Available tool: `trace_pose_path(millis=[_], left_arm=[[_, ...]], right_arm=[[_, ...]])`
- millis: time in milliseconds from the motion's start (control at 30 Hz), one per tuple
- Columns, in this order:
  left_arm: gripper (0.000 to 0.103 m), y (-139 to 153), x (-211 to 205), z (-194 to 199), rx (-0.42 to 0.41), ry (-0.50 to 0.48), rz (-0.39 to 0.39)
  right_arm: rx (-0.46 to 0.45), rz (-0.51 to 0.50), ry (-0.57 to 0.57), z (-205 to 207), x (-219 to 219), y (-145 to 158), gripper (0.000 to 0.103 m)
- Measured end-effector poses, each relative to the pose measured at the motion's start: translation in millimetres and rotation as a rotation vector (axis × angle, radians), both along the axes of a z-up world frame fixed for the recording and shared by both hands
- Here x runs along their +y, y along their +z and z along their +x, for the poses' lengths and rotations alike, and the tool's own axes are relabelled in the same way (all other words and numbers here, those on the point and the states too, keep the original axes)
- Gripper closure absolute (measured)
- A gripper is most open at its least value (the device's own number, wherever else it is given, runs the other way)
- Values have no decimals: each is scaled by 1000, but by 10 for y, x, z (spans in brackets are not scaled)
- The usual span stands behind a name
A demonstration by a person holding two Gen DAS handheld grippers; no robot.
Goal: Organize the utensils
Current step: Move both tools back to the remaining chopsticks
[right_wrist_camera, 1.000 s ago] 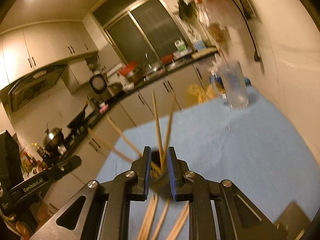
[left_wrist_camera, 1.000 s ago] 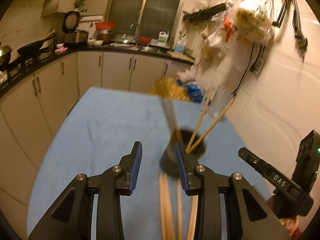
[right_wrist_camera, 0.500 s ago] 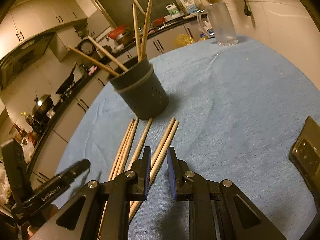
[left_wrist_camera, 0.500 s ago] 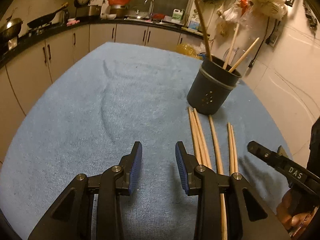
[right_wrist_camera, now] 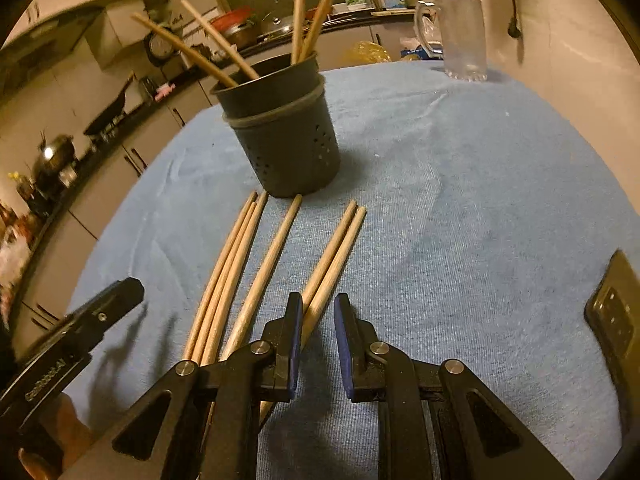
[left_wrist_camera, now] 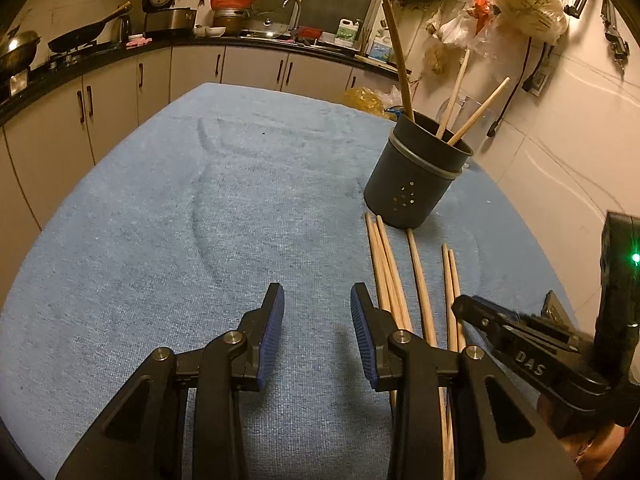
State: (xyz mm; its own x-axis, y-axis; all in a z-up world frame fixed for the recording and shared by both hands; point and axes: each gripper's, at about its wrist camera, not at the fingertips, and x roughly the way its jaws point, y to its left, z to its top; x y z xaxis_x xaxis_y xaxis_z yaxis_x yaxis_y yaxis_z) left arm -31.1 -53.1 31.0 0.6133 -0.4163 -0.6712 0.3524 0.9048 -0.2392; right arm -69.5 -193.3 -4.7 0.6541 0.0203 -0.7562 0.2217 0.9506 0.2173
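On the far left a black frying pan (left_wrist_camera: 80, 38) sits on the dark kitchen worktop (left_wrist_camera: 104, 46), well away from everything else. Nearer, the table (left_wrist_camera: 168, 208) is covered in blue cloth. The left claw (left_wrist_camera: 316, 312) hangs low over a bare stretch of that cloth with its blue pads (left_wrist_camera: 272, 332) spread wide and nothing between them. Just to its right lie the loose chopsticks (left_wrist_camera: 390, 276), six of them running near to far: a bunch of three, then a single one, then a pair. Their far tips stop just short of the dark grey utensil holder (left_wrist_camera: 412, 184), which stands upright on the cloth with a few chopsticks leaning out of its open top.

The right claw (right_wrist_camera: 318, 320) is down at the near end of the pair (right_wrist_camera: 336, 244) on the right of the row. Its pads are parted only a little, and the near ends of that pair pass beside and under the left pad; I cannot tell whether it touches them, and nothing is pinched. Beyond, at the far right edge of the table, stands a clear glass mug (right_wrist_camera: 460, 40). On the near right lies a dark phone (right_wrist_camera: 616, 320), flat on the cloth.
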Motion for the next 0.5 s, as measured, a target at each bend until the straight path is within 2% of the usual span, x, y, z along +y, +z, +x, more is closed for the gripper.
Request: trace_pose_path(millis=[133, 300, 400, 500], left_arm=[[70, -9, 10, 6, 8, -1, -6], [70, -15, -2, 11, 21, -5, -7], [69, -22, -33, 13, 36, -26, 1], [69, -39, -84, 35, 91, -71, -4]], right_arm=[[52, -57, 4, 101, -25, 24, 86], [129, -113, 84, 122, -112, 4, 86], [136, -108, 88, 64, -231, 1, 87], [121, -115, 85, -35, -318, -1, 91]])
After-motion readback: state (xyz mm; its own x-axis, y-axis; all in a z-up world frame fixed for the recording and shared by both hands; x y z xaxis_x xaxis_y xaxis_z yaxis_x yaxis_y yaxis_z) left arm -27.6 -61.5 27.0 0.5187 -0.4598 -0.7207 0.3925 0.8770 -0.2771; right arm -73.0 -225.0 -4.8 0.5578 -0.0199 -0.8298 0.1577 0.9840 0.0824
